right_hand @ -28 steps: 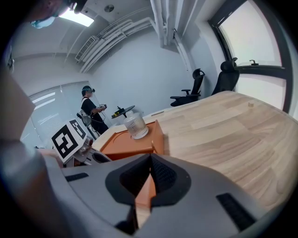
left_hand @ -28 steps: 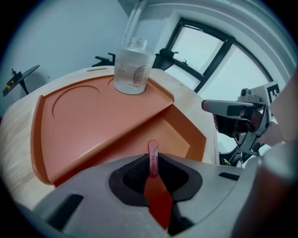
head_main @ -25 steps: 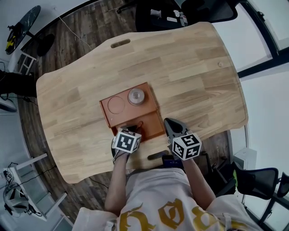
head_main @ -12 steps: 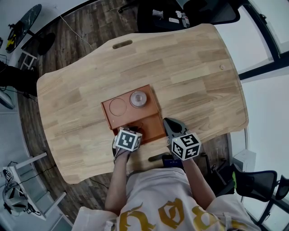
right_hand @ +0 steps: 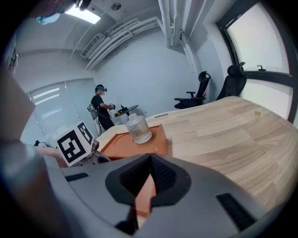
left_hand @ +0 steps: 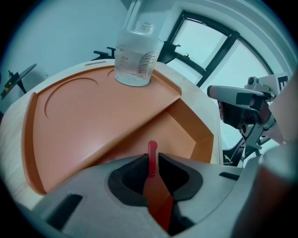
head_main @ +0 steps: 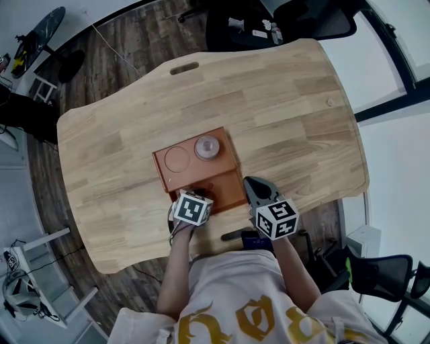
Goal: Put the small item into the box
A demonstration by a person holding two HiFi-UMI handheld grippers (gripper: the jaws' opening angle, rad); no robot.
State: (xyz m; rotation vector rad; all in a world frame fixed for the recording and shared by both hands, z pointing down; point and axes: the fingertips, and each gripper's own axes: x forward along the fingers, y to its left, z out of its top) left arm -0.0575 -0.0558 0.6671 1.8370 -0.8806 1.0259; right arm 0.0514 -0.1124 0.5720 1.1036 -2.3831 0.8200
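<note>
An orange box (head_main: 225, 183) lies on the wooden table, with a clear jar (head_main: 207, 146) standing in a round recess of its far half. My left gripper (head_main: 193, 193) is at the box's near edge, shut on a thin red item (left_hand: 152, 149) that sticks up between the jaws over the sunken near compartment (left_hand: 184, 132). The jar (left_hand: 136, 56) stands beyond it on the raised part. My right gripper (head_main: 250, 183) sits just off the box's near right corner. In the right gripper view its jaws (right_hand: 150, 158) meet, and nothing sticks out past them.
The table (head_main: 289, 101) stretches wide to the far and right sides, with a slot (head_main: 183, 68) at its far edge. Its near edge is right under both grippers. Office chairs (head_main: 302, 17) stand behind the table, and a person (right_hand: 99, 108) stands far off.
Hardly anything has changed. The left gripper has crept slightly right along the box's near edge with the red item in it, and the right gripper has stayed put.
</note>
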